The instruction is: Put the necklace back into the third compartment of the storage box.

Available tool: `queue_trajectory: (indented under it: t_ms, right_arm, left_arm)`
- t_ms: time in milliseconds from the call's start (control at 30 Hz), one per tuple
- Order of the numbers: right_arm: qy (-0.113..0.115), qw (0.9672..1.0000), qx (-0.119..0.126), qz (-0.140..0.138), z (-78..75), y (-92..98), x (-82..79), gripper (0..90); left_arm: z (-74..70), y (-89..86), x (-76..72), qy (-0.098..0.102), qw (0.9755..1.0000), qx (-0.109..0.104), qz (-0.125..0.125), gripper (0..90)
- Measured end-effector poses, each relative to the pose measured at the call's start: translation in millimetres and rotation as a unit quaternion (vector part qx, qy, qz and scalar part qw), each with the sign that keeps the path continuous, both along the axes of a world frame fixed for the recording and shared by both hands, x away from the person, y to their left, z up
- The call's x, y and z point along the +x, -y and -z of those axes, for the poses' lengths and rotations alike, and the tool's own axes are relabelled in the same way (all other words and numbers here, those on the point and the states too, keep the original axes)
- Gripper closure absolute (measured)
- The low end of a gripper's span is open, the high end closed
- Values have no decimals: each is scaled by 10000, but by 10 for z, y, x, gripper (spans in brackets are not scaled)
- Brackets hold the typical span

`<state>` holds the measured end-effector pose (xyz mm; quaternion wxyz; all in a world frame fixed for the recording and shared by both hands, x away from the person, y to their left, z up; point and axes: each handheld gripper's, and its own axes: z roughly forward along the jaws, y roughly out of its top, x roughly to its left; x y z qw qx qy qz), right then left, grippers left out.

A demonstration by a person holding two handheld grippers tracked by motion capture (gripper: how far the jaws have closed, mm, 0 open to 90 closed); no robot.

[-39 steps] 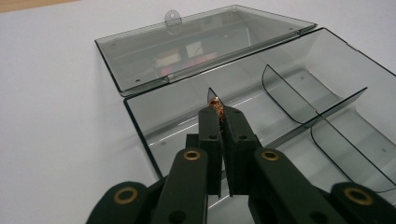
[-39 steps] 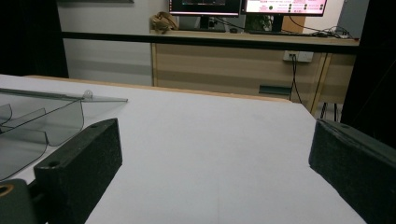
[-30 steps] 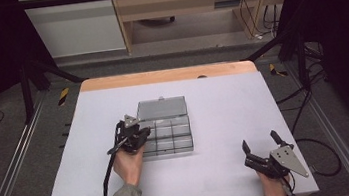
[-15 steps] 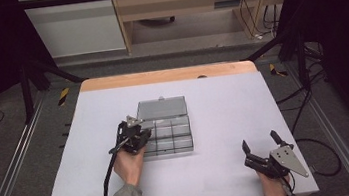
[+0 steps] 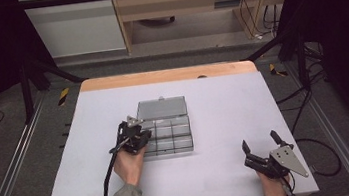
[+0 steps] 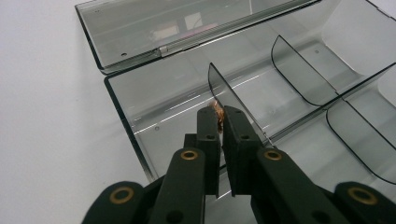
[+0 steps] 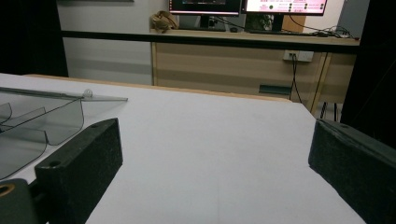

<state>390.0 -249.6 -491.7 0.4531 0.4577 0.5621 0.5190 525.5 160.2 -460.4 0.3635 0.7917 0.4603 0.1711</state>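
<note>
- Right gripper: nearest item, at the near right corner of the table, held low in the person's right hand. Jaws spread wide, nothing between them. Judged to be parked clear of the work, well apart from the box.
- White table top: bare work surface with a wooden strip along its far edge.
- Left gripper: at the near left corner of the box, reaching in over its wall. Its jaws have just been opening a little, yet stand almost together, with a small brownish-orange scrap pinched between the tips. What the scrap is cannot be told. It hangs just beside the near end of a divider, over the box's near left compartment; judged to be at the point of being dropped there.
- Clear plastic compartment box: mid-table, close to the left hand. Smoky transparent walls with curved upright dividers splitting it into a grid; the compartments in sight look empty.
- Box lid: hinged at the far side and laid back flat on the table, leaving the compartments open from above.
- Wooden desk: beyond the table's far edge, with monitors on it and cables at its side.
</note>
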Motion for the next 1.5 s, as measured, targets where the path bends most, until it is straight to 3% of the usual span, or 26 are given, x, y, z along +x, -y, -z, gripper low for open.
queue_trajectory:
  t_ms: [433,933,1100,1200,1333,1500]
  right_arm:
    - [-1,10000,-1,-3,0,0,0,33]
    - [2,10000,-8,-5,1,1,-1,33]
    - [1,10000,-3,-3,0,-1,-1,34]
    - [1,10000,0,-3,1,-1,-2,33]
    - [7,10000,-4,-3,1,0,-1,33]
    - [15,10000,-5,-1,2,0,-2,33]
  left_arm:
    - [-33,-8,-24,91,9999,-59,21,734]
    - [-261,-90,-208,712,9971,-258,116,658]
    - [-302,-134,-244,853,9961,-233,45,583]
    - [-330,-180,-268,932,9950,-367,36,541]
    - [-385,-215,-335,1121,9932,-312,60,412]
    - [-417,-264,-388,1169,9926,-327,53,344]
